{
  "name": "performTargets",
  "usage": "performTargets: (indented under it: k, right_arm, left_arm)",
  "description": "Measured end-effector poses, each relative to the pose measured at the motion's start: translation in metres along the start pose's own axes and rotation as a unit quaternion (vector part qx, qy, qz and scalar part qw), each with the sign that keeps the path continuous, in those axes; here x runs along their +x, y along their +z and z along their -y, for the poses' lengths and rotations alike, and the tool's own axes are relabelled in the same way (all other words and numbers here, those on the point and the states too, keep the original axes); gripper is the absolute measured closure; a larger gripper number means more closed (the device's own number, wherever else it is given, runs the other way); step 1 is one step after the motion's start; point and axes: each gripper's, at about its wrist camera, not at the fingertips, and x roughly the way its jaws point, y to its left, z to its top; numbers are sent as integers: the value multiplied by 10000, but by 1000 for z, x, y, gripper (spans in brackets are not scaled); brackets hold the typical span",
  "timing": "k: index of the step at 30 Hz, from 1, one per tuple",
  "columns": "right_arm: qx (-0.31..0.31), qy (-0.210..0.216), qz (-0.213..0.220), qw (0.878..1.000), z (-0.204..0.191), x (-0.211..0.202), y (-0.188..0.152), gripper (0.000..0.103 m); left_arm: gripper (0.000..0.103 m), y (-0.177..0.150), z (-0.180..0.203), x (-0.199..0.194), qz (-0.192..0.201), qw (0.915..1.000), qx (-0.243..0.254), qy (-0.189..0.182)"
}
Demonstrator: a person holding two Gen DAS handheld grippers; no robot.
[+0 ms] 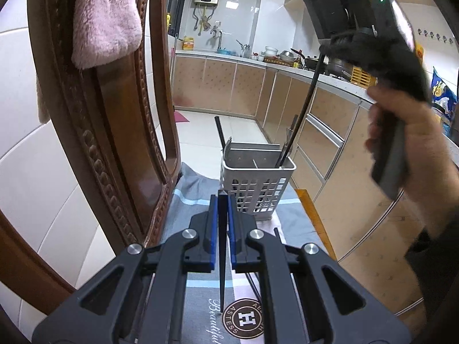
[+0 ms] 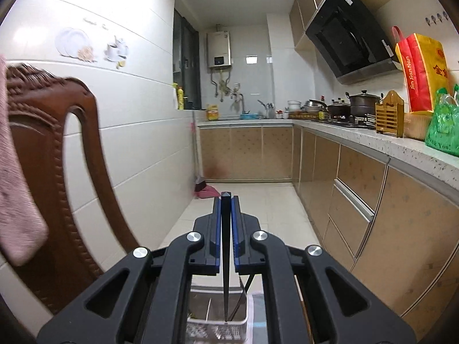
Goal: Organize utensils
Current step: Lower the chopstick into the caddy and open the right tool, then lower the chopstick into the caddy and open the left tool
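A white slotted utensil holder (image 1: 256,182) stands on a grey patterned cloth (image 1: 200,295); several utensils stand inside it. My left gripper (image 1: 223,200) is shut on a black chopstick (image 1: 222,258), held just in front of the holder. My right gripper (image 2: 226,203) is shut on another black chopstick (image 2: 226,258), whose lower tip hangs over the holder (image 2: 218,326). In the left wrist view the right gripper (image 1: 325,48) is high at the right, its chopstick (image 1: 301,109) reaching down into the holder's right compartment.
A carved wooden chair (image 1: 94,114) with a pink fluffy cloth (image 1: 103,20) stands close on the left. Kitchen cabinets (image 2: 373,200) and a countertop with pots run along the right. More black chopsticks (image 1: 254,281) lie on the cloth.
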Motion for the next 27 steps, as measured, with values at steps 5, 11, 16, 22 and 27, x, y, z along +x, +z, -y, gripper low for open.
performTargets:
  k: [5, 11, 16, 22, 27]
  right_arm:
    - [527, 56, -206, 9984, 13, 35, -36, 96]
    - [1152, 139, -806, 9900, 33, 57, -88, 96]
    - [1266, 313, -1191, 9843, 46, 57, -112, 89]
    - [1464, 752, -1160, 9795, 63, 9, -122, 51]
    - [1792, 900, -859, 9759, 81, -81, -170, 31]
  left_arm:
    - [96, 1, -6, 2, -9, 10000, -42, 10]
    - [96, 2, -8, 2, -22, 10000, -76, 50]
    - [96, 1, -5, 3, -38, 10000, -82, 42]
    - [96, 1, 0, 6, -45, 10000, -28, 26]
    - [96, 4, 3, 0, 39, 10000, -6, -38]
